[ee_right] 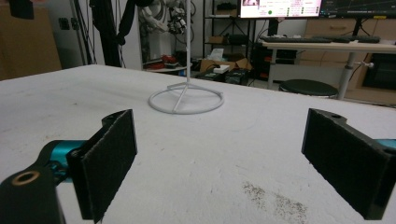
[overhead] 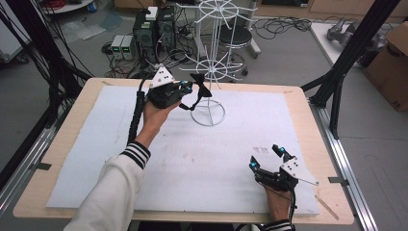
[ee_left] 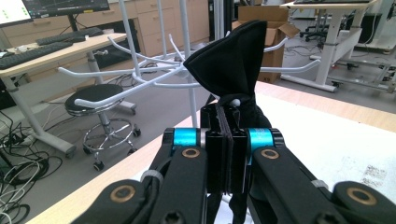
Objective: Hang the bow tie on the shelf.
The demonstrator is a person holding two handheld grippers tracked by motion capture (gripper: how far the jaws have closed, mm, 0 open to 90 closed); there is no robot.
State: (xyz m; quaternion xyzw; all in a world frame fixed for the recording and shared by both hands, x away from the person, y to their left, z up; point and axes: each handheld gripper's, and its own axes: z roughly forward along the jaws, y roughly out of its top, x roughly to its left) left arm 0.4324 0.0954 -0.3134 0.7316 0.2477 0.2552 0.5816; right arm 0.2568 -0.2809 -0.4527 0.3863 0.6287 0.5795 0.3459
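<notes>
1. Hanging in the air by the rack's [overhead: 211, 48] lower arms, the bow tie [overhead: 199, 91] is a black cloth piece raised above the far part of the table [overhead: 298, 103], close to the rack's pole. In the left gripper view its folded wing [ee_left: 231, 60] stands up just past the jaws, level with the white hooks [ee_left: 140, 84] behind it.
2. The left gripper [overhead: 185, 89] has its jaws pressed together on the bow tie's band, with a strip of black cloth showing between the pads [ee_left: 227, 149]. Gripping by the band likely leaves the loop below free to catch a hook.
3. A loop of the strap [overhead: 190, 103] droops under the gripper in the high view, clear of the mat [overhead: 120, 144].
4. The hand [overhead: 154, 115] holds the gripper high and tilted toward the rack, which suits bringing the piece up to a hook rather than setting it down.
5. The right gripper [overhead: 269, 156] rests low at the near right of the mat, jaws spread wide and holding nothing; its pads [ee_right: 109, 163] frame bare mat and the rack's ring base [ee_right: 186, 100] farther off. It seems parked out of the way, well apart from the work.
6. I judge the hanging not yet done: whether the cloth touches any hook cannot be told.
</notes>
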